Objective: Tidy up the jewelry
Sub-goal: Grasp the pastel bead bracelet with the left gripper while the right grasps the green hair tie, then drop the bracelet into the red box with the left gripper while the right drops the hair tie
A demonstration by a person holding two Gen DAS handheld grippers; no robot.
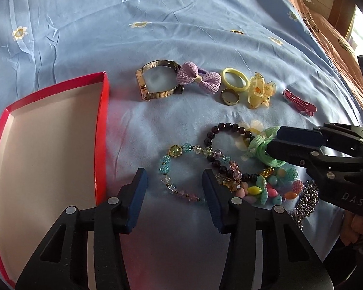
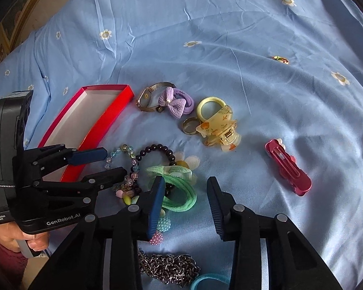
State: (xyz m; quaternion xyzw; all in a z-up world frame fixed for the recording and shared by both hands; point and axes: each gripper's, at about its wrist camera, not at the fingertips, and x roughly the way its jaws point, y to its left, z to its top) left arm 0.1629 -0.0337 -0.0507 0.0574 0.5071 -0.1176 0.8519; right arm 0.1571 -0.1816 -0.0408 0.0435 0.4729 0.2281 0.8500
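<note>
From the left wrist, the left gripper has its fingers spread, gripping nothing; the pastel bead bracelet lies on the bed sheet between their tips, the red box to their left; from the right wrist, the right gripper is likewise spread and empty, the green hair tie just beside its left finger.

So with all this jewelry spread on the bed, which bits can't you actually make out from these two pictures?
- Silver chain: both views; gripper bodies and the frame edge cut it off.
- Blue band: right wrist view; only an arc shows at the bottom edge.
- Small gold item far off on the blue sheet: both views; too small to identify.
- Candy-coloured bead pile: tangled, partly behind the left gripper finger.
- Red box: left wrist view; near end runs out of frame.
</note>
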